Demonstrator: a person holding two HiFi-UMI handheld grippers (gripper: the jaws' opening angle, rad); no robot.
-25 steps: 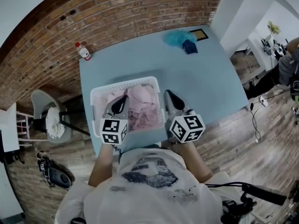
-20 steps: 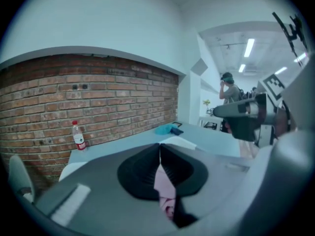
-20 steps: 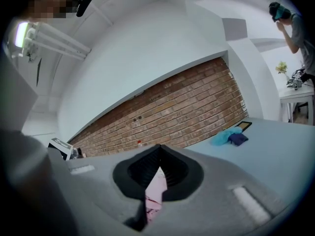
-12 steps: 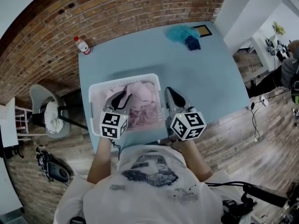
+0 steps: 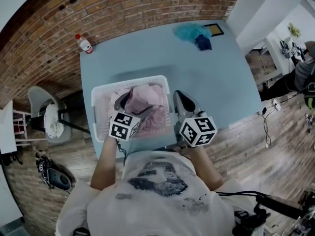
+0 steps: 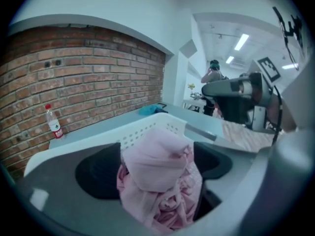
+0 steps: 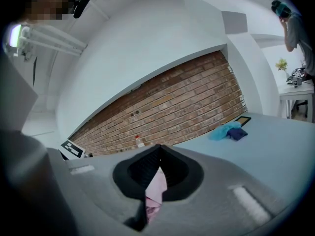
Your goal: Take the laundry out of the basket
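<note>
Head view: the white basket (image 5: 100, 113) sits on the blue tabletop (image 5: 211, 77) at the edge nearest the person, with its long side running across the body. The pink laundry (image 5: 147, 98) is heaped inside the basket, and none lies outside it.
Left hand-held gripper (image 5: 130, 104): it hangs over the left half of the basket with its tips down in the heap. Its jaws are opening, and a rounded bunch of the pink laundry stands between them. Dark pad shows on both sides of the bunch, so I judge it loose rather than clamped.
Right hand-held gripper (image 5: 179, 100): it is just outside the basket's right wall, over bare tabletop. Its jaws are together, with a thin strip of pink cloth in the slit between them, pinched by the look of it.
Deciding relation: the heap lies straight below and ahead of the left hand-held gripper, inside the basket. From the right one it lies across the basket's right wall. The left is clearly nearer. The bunch stands roughly upright, in line with the left jaws rather than across them.
Left gripper view alone shows: how the bunch fills the gap, the far rim of the basket just behind it, and the bottle (image 6: 52, 122) beyond the basket by the brick wall.
Right gripper view alone shows: the pinched strip, which the head view hides behind the gripper body.
Head view alone shows: where each gripper stands in relation to the basket.
</note>
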